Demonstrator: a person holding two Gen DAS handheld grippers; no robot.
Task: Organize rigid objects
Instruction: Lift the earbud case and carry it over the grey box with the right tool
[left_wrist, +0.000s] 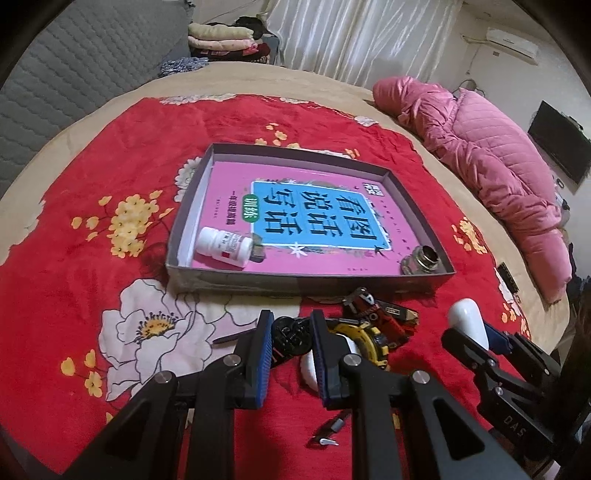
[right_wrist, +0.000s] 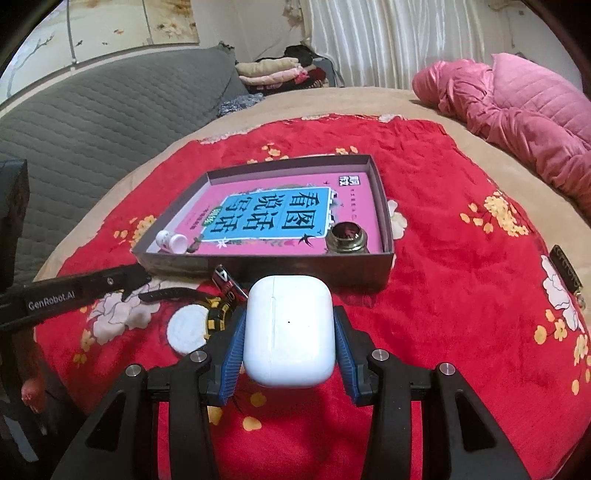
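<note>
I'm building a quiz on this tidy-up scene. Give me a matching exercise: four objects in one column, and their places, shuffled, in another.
Things:
1. white plastic pill bottle
2. brass-coloured metal cap
3. white earbud charging case
4. yellow-and-black tape measure

Places:
A. clamped in the right gripper
B. lying on its side in the grey cardboard tray's near-left corner
C. on the red floral blanket, in front of the tray
D. standing in the tray's near-right corner

Pairs: 1-B, 2-D, 3-A, 4-C
</note>
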